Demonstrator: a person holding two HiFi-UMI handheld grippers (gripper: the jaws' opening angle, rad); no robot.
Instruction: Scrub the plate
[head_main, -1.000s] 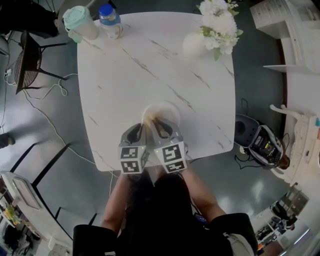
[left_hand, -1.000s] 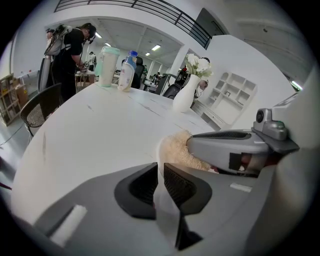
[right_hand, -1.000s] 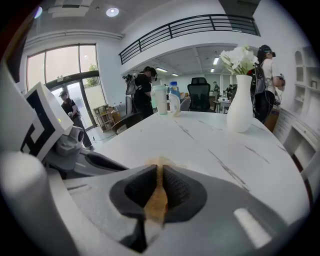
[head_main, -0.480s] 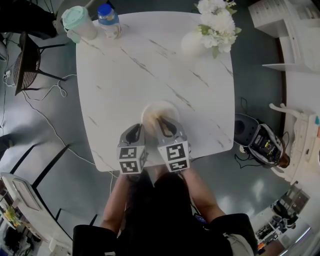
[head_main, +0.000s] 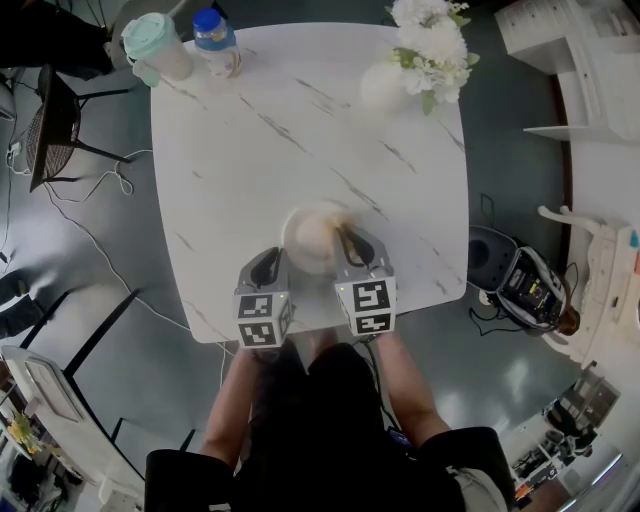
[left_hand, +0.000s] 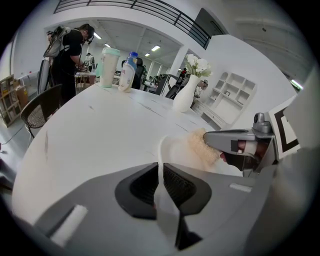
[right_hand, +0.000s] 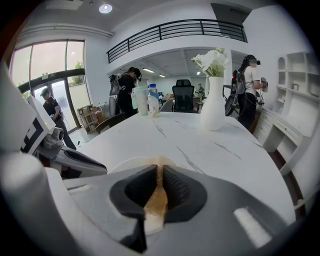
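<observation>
A small white plate lies near the front edge of the white marble table. My left gripper is shut on its near-left rim; in the left gripper view the plate rim runs thin between the jaws of the left gripper. My right gripper is shut on a tan sponge and presses it on the plate's right side. The sponge rests on the plate just ahead of the right gripper's fingers. In the right gripper view the plate lies left of the right gripper.
A mint lidded cup and a blue-capped bottle stand at the far left corner, a white vase of flowers at the far right. A black chair stands left of the table. People stand in the room beyond.
My right gripper has slid the sponge to the right across the plate, from near the left gripper toward the plate's right rim. The left gripper and plate have stayed put.
</observation>
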